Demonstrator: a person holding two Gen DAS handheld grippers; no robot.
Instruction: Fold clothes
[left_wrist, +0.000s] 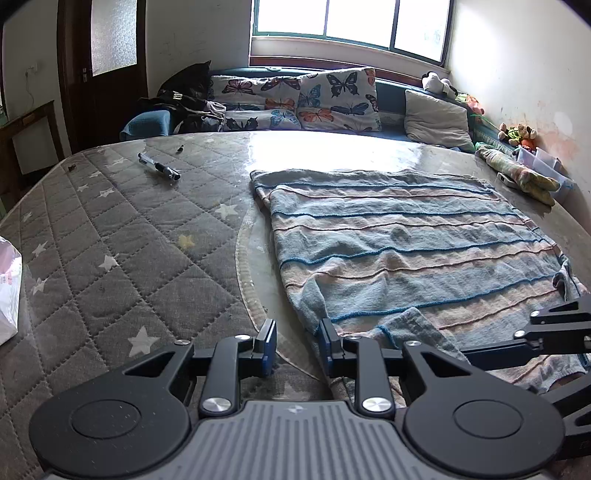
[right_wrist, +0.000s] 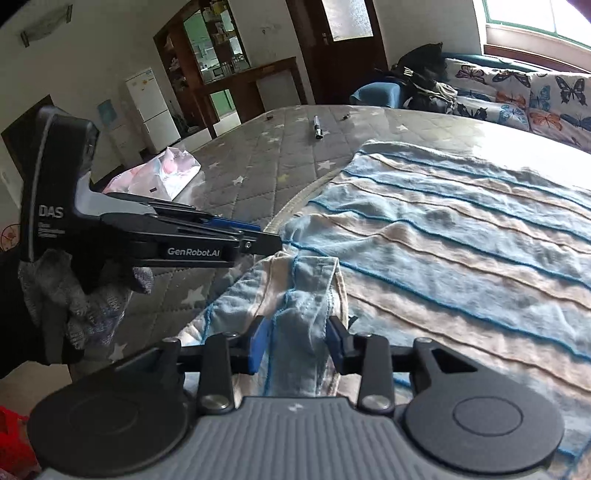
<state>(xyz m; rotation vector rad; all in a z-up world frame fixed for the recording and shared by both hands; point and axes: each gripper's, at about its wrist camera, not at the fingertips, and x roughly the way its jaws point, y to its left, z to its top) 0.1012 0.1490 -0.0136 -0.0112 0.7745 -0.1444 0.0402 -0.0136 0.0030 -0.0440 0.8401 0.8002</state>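
Observation:
A blue and beige striped garment (left_wrist: 406, 236) lies spread flat on a grey quilted mattress (left_wrist: 110, 240), its near corner folded over. My left gripper (left_wrist: 297, 343) is open at the garment's near left edge; its right finger (left_wrist: 328, 341) touches the cloth's border and nothing sits between the fingers. In the right wrist view my right gripper (right_wrist: 297, 343) is open, its fingers either side of a bunched fold of the garment (right_wrist: 443, 229). The left gripper (right_wrist: 258, 240), held by a gloved hand (right_wrist: 92, 299), points at the same edge. The right gripper (left_wrist: 546, 332) shows side-on at the right.
A pen-like tool (left_wrist: 159, 168) lies far left on the mattress. A white plastic bag (right_wrist: 162, 173) sits at its left edge. Butterfly pillows (left_wrist: 295, 99) line the back. A folded cloth (left_wrist: 521, 175) and clear boxes (left_wrist: 546, 162) stand by the right wall.

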